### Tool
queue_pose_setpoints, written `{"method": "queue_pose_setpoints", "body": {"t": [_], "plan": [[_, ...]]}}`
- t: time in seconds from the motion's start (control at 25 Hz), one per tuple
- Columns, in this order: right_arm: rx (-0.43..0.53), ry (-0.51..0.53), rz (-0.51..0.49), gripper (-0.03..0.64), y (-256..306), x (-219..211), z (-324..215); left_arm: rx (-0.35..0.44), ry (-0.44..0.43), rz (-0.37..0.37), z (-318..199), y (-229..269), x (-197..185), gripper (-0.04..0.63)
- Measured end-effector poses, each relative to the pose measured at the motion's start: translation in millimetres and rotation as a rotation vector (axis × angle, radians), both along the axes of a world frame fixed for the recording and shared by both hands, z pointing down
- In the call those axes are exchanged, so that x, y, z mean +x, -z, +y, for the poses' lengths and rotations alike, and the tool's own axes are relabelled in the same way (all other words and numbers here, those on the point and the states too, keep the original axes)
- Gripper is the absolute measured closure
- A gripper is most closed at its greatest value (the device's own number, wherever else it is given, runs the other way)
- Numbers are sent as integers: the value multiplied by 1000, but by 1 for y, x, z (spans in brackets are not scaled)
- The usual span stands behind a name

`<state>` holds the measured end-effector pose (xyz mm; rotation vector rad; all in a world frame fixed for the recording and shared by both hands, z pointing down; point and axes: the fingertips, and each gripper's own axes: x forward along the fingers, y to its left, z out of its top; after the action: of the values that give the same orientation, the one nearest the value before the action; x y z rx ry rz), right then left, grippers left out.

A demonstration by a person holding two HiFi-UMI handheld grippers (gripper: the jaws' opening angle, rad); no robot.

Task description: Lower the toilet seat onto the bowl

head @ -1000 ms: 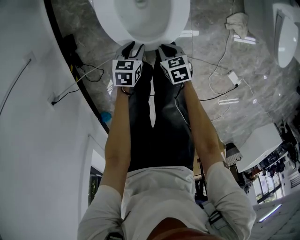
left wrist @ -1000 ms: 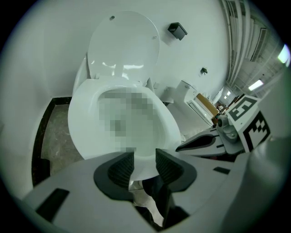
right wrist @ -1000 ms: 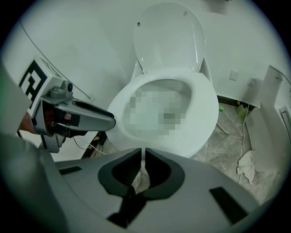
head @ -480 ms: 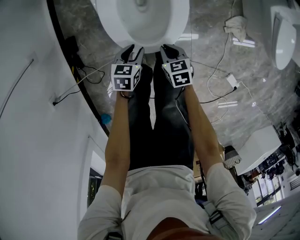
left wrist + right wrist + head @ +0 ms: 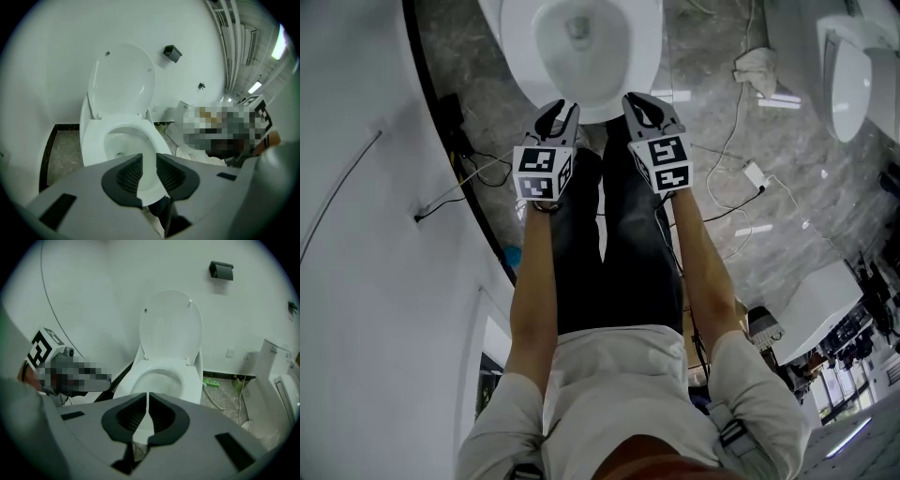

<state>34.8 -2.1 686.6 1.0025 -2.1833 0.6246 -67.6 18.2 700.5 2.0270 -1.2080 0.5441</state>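
The white toilet (image 5: 581, 47) stands at the top of the head view. Its seat ring (image 5: 151, 136) lies flat on the bowl, and the lid (image 5: 123, 79) stands upright against the wall. The right gripper view shows the same: lid (image 5: 172, 326) up, seat (image 5: 187, 378) down. My left gripper (image 5: 559, 114) hovers in front of the bowl's front rim. Its jaws have just been closing, a gap still shows between them, and nothing is in it. My right gripper (image 5: 643, 103) hangs beside it with its jaws nearly touching and empty.
A curved white wall (image 5: 366, 234) runs down the left. White cables and a plug adapter (image 5: 753, 175) lie on the marble floor, with a crumpled cloth (image 5: 756, 64) beyond. Another white fixture (image 5: 853, 75) stands at right. A green bottle (image 5: 212, 382) lies by the wall.
Both grippers have lifted off the bowl's front rim and drawn slightly apart. More of the bowl now shows in the head view.
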Motion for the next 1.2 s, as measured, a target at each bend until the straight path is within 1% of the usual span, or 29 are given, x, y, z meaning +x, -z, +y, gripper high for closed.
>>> {"method": "queue_pose_setpoints", "body": {"t": [0.12, 0.24, 0.48, 0.64, 0.88, 1.2], "plan": [[52, 5, -26, 586, 35, -1, -7, 52, -1, -10, -10, 30, -1, 526], [95, 9, -51, 589, 67, -2, -11, 103, 9, -12, -18, 58, -3, 552], [165, -4, -87, 592, 117, -5, -18, 207, 23, -9, -29, 113, -10, 567], [195, 8, -96, 595, 144, -7, -18, 261, 23, -10, -30, 144, -14, 569], [223, 17, -108, 595, 174, -9, -11, 304, 15, -19, -23, 178, -18, 569], [232, 23, -118, 595, 193, -12, -5, 324, 11, -30, -16, 198, -22, 569]]}}
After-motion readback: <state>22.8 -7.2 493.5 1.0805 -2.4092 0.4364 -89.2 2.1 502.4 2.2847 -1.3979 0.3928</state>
